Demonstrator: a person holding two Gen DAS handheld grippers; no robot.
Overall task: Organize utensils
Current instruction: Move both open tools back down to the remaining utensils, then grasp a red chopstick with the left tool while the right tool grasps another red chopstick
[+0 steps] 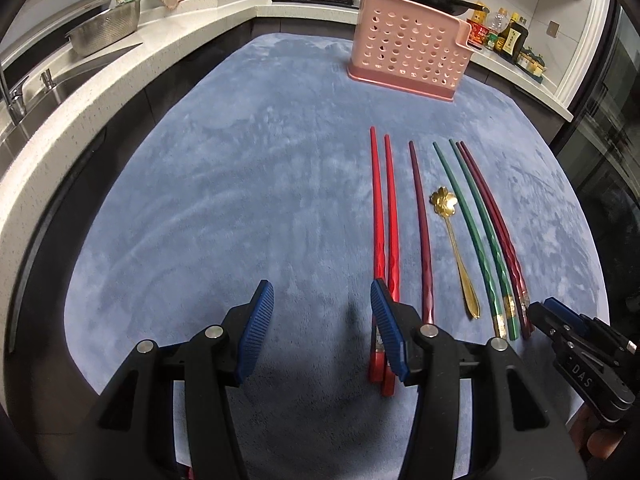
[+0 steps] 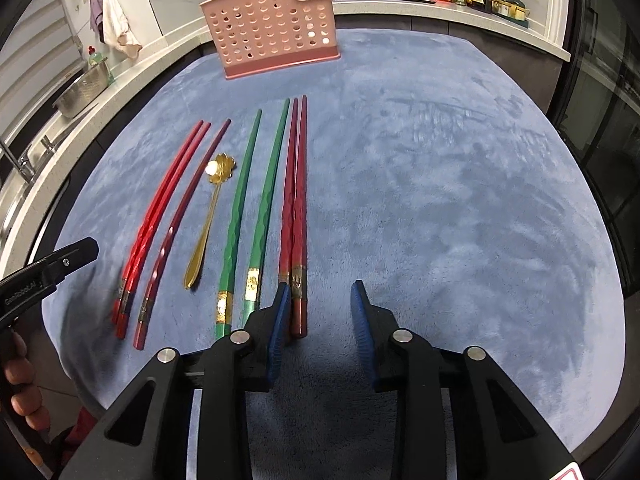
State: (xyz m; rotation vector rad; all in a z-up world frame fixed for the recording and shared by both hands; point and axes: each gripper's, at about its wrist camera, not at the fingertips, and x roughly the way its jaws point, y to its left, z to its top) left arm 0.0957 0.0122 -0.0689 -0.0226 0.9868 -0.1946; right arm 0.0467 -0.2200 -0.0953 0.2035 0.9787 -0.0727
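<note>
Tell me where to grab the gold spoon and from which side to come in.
Grip the gold spoon on its thin handle, near the middle, coming straight down with the fingers either side. It lies flat on the blue cloth; the flower-shaped bowl is wide, and the dark red chopstick and green chopstick leave a gap on both sides.

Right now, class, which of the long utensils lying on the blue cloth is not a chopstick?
The gold flower-bowled spoon: shorter, metallic, lying between a maroon chopstick and a green chopstick.
</note>
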